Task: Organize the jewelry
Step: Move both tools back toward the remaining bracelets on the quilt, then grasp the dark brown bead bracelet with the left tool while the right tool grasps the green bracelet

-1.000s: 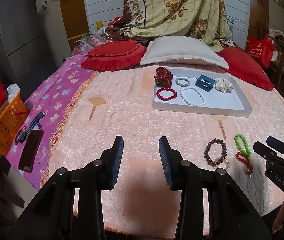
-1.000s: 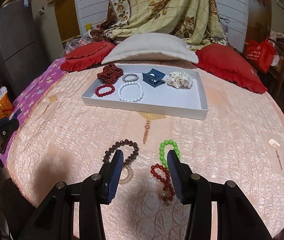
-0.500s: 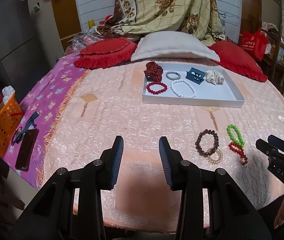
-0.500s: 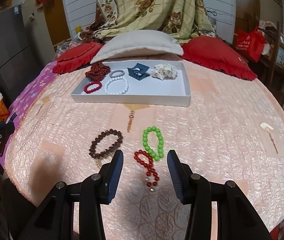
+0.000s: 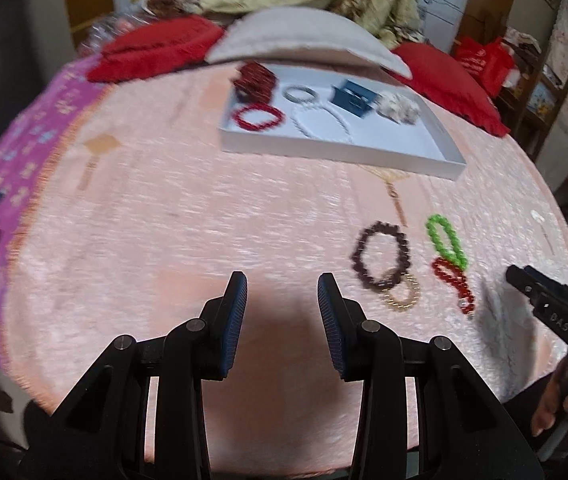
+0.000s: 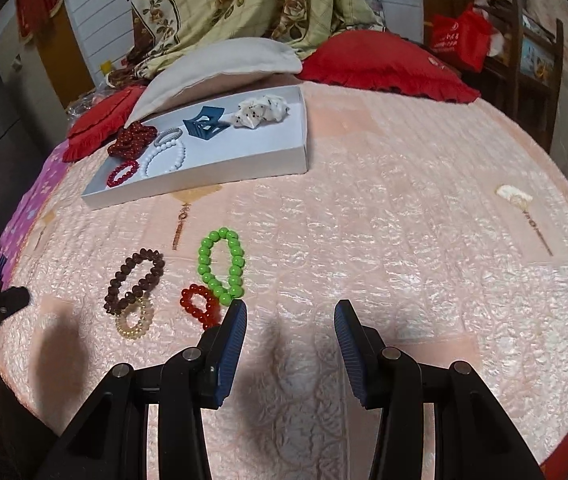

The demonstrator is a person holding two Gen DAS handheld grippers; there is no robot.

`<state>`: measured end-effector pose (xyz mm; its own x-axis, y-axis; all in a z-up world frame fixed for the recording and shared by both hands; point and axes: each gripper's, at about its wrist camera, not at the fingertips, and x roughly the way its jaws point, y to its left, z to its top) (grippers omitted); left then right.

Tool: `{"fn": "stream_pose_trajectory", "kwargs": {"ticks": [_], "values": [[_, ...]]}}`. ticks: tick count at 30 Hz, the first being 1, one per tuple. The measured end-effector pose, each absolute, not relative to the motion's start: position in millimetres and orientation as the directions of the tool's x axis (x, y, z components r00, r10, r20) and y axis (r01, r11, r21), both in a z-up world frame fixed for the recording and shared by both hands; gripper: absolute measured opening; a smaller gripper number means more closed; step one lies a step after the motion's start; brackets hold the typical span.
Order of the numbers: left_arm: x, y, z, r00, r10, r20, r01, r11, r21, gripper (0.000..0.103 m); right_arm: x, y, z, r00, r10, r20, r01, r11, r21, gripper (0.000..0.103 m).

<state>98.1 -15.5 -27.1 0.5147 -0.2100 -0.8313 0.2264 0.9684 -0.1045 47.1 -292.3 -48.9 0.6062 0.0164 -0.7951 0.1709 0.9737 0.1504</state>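
Loosely grouped at lower left of the right wrist view, four bracelets are laid on the pink bedspread (image 6: 404,208): a green bracelet (image 6: 222,266), a red bracelet (image 6: 200,305) touching its lower end, a brown bracelet (image 6: 134,280) overlapping a gold bracelet (image 6: 135,320). Just beside the red one, the right gripper (image 6: 290,320) is held parted and empty. Nothing is gripped by the left gripper (image 5: 282,292) either, its jaws apart. Higher up, a white tray (image 6: 212,172) is seen with more jewelry inside.

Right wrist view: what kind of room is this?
Most likely a home bedroom. The work surface is a bed under a pink quilted bedspread, with pillows at its far end and a floral blanket heaped behind them.
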Motion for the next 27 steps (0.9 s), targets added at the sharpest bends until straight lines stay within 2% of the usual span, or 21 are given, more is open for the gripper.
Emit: {"fn": "stream_pose_trajectory", "kwargs": {"ticks": [11, 20, 27], "values": [[146, -73, -57, 0.414, -0.332, -0.848, 0.387, 0.907, -0.167, 0.036, 94, -275, -64, 0.597, 0.079, -0.799, 0.045, 0.990, 0.132, 0.044], [163, -95, -82, 0.368, -0.331, -0.869, 0.464, 0.875, -0.137, 0.035, 121, -264, -80, 0.572, 0.049, -0.819, 0.011, 0.998, 0.068, 0.043], [164, -99, -83, 0.376, -0.340, -0.862, 0.493, 0.861, -0.125, 0.035, 126, -257, -86, 0.576, 0.013, -0.817, 0.004, 1.000, 0.018, 0.039]]}}
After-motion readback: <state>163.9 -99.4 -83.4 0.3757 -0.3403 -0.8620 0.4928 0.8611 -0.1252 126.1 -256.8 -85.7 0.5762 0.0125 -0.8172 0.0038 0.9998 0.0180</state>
